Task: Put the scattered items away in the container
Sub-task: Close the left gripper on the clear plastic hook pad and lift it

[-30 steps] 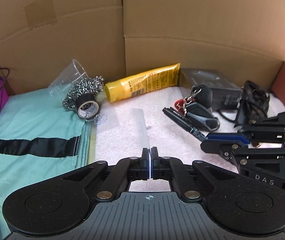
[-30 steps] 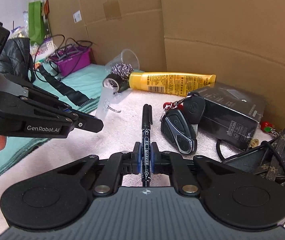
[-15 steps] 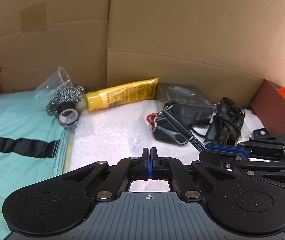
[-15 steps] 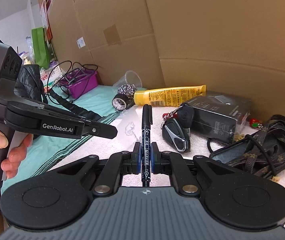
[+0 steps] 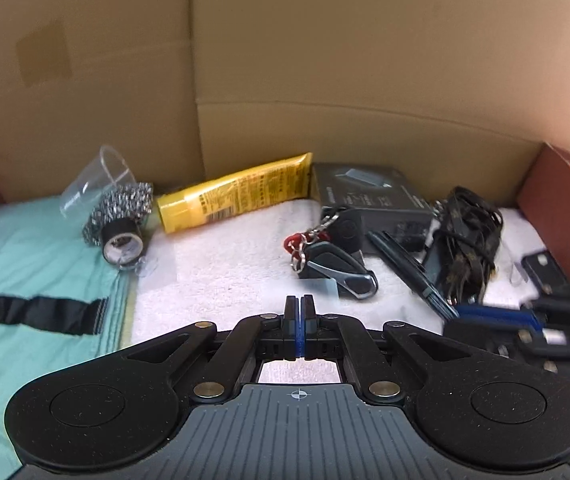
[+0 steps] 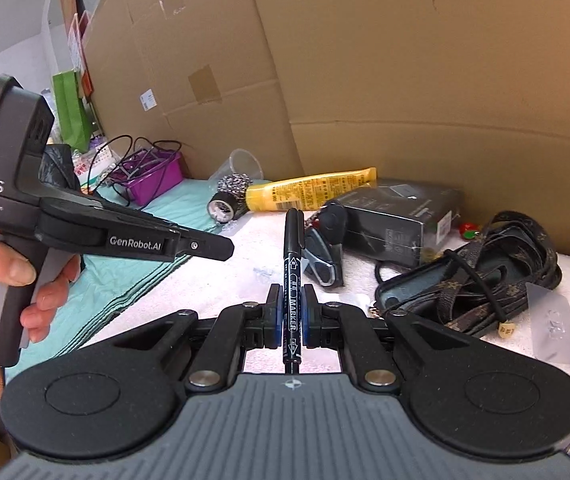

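My right gripper [image 6: 292,300] is shut on a black marker [image 6: 293,264] and holds it above the white towel [image 6: 221,280]. The marker also shows in the left wrist view [image 5: 405,268], with the right gripper [image 5: 457,312] behind it. My left gripper [image 5: 298,308] is shut and empty; it also shows in the right wrist view [image 6: 225,246]. On the towel [image 5: 237,276] lie a yellow tube [image 5: 233,196], car keys [image 5: 333,264], a black box [image 5: 369,196], a strap bundle [image 5: 465,240], a tape roll [image 5: 123,240] and a steel scourer [image 5: 125,204]. A purple bin [image 6: 153,180] sits far left.
Cardboard walls [image 5: 325,80] close off the back. A teal cloth [image 5: 37,264] with a black strap lies left of the towel. A clear cup [image 5: 97,184] lies on its side by the scourer. A brown box [image 5: 561,212] stands at the right, a phone [image 5: 541,268] beside it.
My right gripper has lifted the marker higher above the towel. My left gripper has risen and swung, staying shut.
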`<action>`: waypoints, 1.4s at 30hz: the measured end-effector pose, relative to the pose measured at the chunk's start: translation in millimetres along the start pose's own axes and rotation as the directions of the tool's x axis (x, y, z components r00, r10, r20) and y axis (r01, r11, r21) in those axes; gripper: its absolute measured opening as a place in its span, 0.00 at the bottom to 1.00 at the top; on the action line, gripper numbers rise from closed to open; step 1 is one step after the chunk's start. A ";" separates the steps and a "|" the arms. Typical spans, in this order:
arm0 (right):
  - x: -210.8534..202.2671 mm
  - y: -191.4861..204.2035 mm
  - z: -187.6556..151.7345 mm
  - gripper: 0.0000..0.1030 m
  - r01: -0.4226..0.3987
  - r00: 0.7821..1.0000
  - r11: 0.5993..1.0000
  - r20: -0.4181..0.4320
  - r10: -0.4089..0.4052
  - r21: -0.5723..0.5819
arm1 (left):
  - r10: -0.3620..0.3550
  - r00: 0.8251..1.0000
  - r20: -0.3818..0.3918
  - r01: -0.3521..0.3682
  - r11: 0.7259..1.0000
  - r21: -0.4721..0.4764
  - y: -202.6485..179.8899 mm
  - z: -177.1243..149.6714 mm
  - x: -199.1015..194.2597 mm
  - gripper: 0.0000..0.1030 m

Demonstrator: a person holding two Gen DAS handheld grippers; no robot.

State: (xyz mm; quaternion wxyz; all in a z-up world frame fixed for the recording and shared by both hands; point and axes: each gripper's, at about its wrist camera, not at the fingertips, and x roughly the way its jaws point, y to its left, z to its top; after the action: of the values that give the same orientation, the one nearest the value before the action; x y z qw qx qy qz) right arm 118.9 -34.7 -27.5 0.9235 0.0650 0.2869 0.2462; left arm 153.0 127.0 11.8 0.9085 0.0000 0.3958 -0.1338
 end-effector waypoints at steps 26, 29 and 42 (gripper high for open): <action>4.4 -13.4 -10.0 0.10 -0.019 1.000 0.999 -0.004 0.019 0.029 | -0.070 0.991 -0.116 0.057 0.992 -0.113 3.0 5.5 47.9 0.77; 5.0 -15.8 -10.4 0.10 -0.012 1.000 0.999 -0.003 0.012 0.037 | -0.054 0.990 -0.127 0.041 0.993 -0.108 -4.4 4.2 54.2 0.68; -10.2 -20.3 -9.2 0.10 -0.004 0.999 0.998 0.035 0.002 0.058 | -0.059 0.998 -0.023 0.055 0.987 -0.152 0.5 6.2 25.6 0.27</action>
State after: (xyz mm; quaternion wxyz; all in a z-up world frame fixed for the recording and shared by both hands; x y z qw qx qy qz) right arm 114.9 -57.5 -35.4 0.9258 0.0966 0.2775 0.2377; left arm 174.3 120.6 -2.4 0.8962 -0.0783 0.4171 -0.1291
